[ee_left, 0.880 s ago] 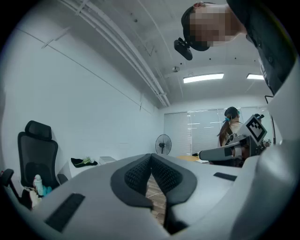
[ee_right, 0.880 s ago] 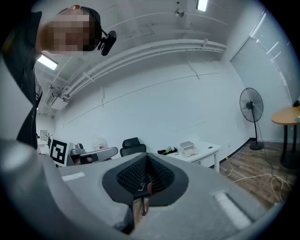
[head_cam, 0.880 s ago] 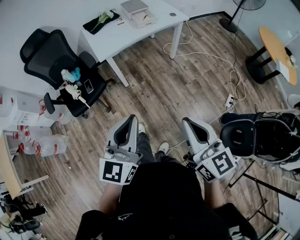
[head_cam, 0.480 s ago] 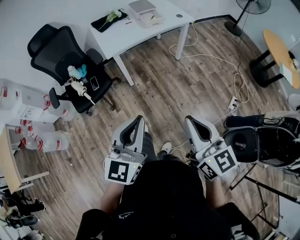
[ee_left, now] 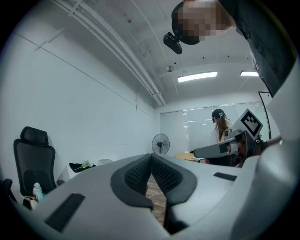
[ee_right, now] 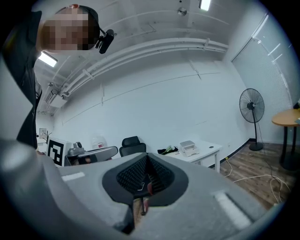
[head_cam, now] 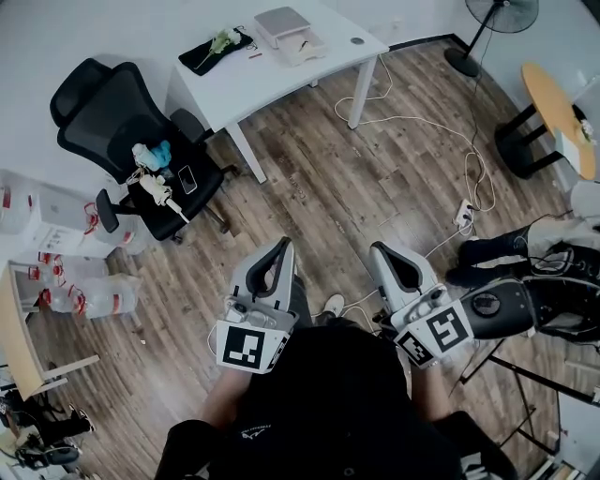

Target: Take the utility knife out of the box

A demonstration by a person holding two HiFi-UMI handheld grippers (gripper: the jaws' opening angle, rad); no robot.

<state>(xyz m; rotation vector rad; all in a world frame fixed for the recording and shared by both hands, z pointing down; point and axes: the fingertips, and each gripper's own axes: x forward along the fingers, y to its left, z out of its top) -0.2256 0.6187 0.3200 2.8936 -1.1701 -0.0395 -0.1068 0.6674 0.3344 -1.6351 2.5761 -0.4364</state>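
Note:
A grey-and-white box (head_cam: 291,23) stands on the white desk (head_cam: 281,75) at the far side of the room; it also shows small in the right gripper view as the box (ee_right: 189,148). No utility knife can be seen. Both grippers are held level at waist height, far from the desk. My left gripper (head_cam: 284,242) is shut, its ribbed pads meeting at the tip (ee_left: 151,155) with nothing between them. My right gripper (head_cam: 377,247) also has its jaws together (ee_right: 146,154) and holds nothing.
A black office chair (head_cam: 112,103) with toys and a phone stands left of the desk. Cables (head_cam: 412,122) and a power strip (head_cam: 461,214) lie on the wooden floor. A black chair (head_cam: 525,300) is close on the right, with a round table (head_cam: 553,98) and a fan (head_cam: 492,19) beyond it.
The head view has shifted a little, so both grippers sit slightly lower in the picture. The black chair at the right has turned. Both grippers stay shut.

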